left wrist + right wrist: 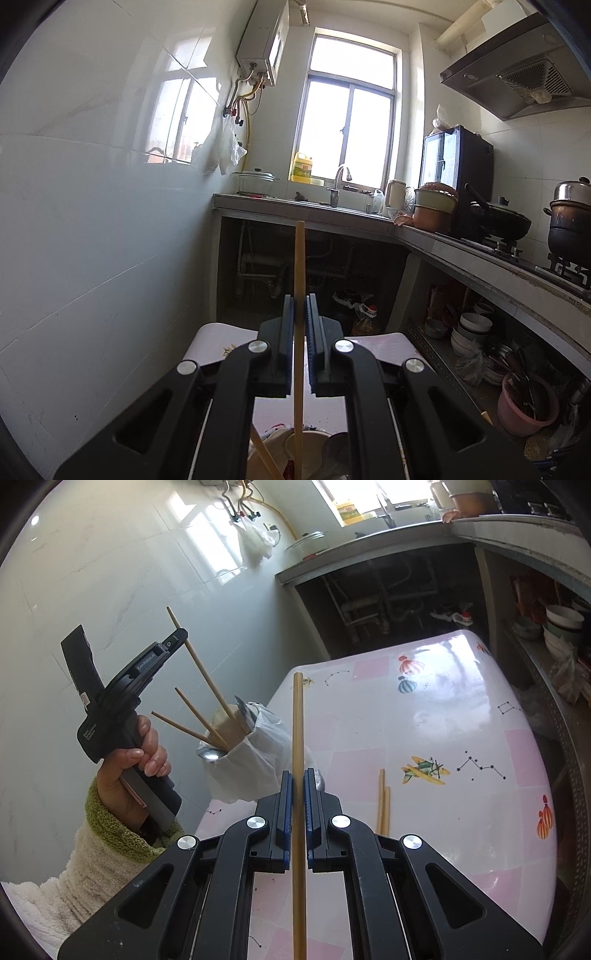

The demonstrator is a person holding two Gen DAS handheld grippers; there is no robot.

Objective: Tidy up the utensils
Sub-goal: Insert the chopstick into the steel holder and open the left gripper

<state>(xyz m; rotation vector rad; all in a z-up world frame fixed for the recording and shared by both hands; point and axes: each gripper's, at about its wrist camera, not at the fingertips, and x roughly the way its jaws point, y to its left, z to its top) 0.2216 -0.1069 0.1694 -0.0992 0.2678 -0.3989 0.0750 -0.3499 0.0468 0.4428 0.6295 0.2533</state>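
Note:
My left gripper [299, 304] is shut on a wooden chopstick [299, 266] that runs upright between its pads. In the right wrist view the left gripper [181, 633] holds that chopstick [201, 668] with its lower end inside a bag-lined utensil cup [236, 753] at the table's left edge. The cup also holds two more chopsticks [192, 710] and metal spoons [210, 754]. My right gripper [298, 779] is shut on another chopstick [298, 731], held above the table. Two chopsticks [383, 801] lie on the table to its right.
The table [424, 738] has a glossy pink-and-white patterned cloth. A tiled wall is to the left. A counter [480, 258] with sink, pots and stove runs along the back and right, with bowls [472, 328] and a pink bucket [524, 406] on the shelf beneath.

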